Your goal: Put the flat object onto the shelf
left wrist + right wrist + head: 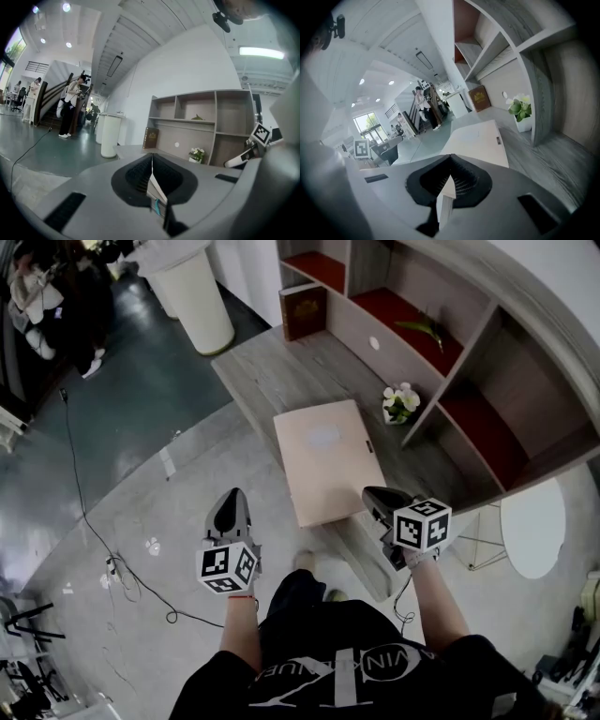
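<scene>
A flat pale pink board (328, 460) lies on the low wooden platform (262, 371) in front of the shelf unit (422, 329), its near end jutting over the platform's edge. My right gripper (373, 498) is shut at the board's near right corner, and the board (480, 138) stretches away ahead of its jaws. My left gripper (232, 502) hangs over the floor left of the board, clear of it. Its jaws (152, 171) stand together with nothing of the board between them. The right gripper's marker cube (260, 133) shows in the left gripper view.
A small pot of white flowers (400, 404) stands on the platform right of the board, beside a shelf divider. A brown book (303, 310) leans at the far end. A white cylinder (197, 296), a floor cable (94, 531) and a round white table (532, 526) surround the area.
</scene>
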The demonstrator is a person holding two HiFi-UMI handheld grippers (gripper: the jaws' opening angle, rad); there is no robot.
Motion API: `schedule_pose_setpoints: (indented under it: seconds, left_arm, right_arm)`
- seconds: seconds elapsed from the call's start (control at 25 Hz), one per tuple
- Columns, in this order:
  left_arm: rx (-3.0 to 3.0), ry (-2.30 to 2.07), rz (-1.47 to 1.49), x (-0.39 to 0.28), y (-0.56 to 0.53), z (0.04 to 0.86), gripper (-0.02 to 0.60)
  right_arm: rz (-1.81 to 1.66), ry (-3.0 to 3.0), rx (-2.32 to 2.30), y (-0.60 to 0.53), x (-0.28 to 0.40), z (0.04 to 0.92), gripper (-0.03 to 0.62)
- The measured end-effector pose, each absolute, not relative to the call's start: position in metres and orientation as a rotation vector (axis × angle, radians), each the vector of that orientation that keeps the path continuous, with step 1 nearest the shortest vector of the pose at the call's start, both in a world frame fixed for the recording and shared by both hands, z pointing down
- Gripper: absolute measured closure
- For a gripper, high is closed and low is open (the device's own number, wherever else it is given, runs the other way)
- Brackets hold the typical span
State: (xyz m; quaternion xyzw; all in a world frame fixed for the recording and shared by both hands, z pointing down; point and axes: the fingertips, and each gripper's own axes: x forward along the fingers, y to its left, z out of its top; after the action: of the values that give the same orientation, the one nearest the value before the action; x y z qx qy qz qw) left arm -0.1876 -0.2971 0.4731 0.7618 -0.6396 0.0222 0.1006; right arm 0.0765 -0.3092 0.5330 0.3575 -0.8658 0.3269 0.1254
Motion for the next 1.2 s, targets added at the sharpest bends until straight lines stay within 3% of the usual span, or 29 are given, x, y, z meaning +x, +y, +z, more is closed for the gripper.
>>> schedule_pose_setpoints:
  seconds: [1.2]
  left_arm:
    - [2.313,-1.938,-0.009,-0.181,-0.307,0.43,0.575]
  right_arm:
    - [0.598,-2.705,1.27,-0.339,0.108,0.458,0.585]
